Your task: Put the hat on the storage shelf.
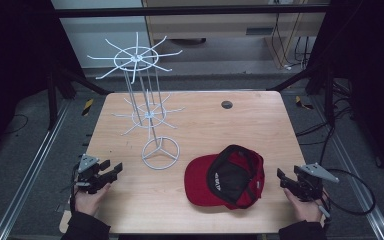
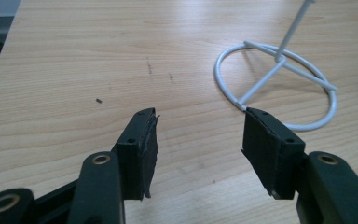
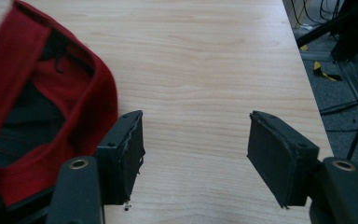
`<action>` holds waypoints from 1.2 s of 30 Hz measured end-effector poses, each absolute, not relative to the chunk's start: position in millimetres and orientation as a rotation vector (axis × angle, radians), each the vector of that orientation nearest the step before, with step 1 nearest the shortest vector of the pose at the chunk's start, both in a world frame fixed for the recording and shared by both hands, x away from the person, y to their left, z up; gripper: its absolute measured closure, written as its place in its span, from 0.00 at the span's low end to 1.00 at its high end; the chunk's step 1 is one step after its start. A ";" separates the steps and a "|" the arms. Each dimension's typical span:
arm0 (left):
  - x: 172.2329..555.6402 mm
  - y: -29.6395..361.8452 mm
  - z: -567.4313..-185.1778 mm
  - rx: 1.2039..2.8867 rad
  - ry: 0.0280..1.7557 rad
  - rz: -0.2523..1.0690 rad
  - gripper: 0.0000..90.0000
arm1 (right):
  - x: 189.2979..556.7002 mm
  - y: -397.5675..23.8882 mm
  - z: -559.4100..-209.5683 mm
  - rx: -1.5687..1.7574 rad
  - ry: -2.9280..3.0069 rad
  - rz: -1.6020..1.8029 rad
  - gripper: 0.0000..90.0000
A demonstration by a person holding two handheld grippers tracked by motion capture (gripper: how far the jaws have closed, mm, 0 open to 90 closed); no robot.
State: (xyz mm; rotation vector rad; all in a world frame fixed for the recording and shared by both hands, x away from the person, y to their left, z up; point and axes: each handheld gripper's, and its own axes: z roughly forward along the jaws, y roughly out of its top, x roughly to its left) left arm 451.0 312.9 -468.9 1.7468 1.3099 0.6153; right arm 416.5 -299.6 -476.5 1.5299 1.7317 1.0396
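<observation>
Both tongs released, nothing held: left gripper (image 1: 111,170) at the near left table (image 1: 260,115) edge, right gripper (image 1: 284,180) near right. Red cap (image 1: 226,176) lies upside down, near-centre right, just beside the right jaws. Probably light, floppy crown, stiffer brim; grab the brim. White wire rack (image 1: 147,112) stands behind, likely tippy.

Red cap (image 3: 32,93) cut off at left edge in right gripper view. Wire stand's pole (image 2: 294,25) runs out the top in left gripper view. White marking inside cap (image 1: 216,183) too small to read.
</observation>
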 end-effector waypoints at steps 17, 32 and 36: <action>431.6 270.1 -451.7 1.824 1.154 0.548 0.54 | 397.1 -278.5 -447.0 1.457 1.764 1.172 0.42; 421.0 199.8 -448.5 1.937 0.990 0.468 0.55 | 392.9 -253.0 -432.6 1.365 1.893 1.222 0.40; 417.8 183.4 -448.9 1.963 0.942 0.451 0.57 | 395.5 -246.7 -433.4 1.351 1.924 1.212 0.41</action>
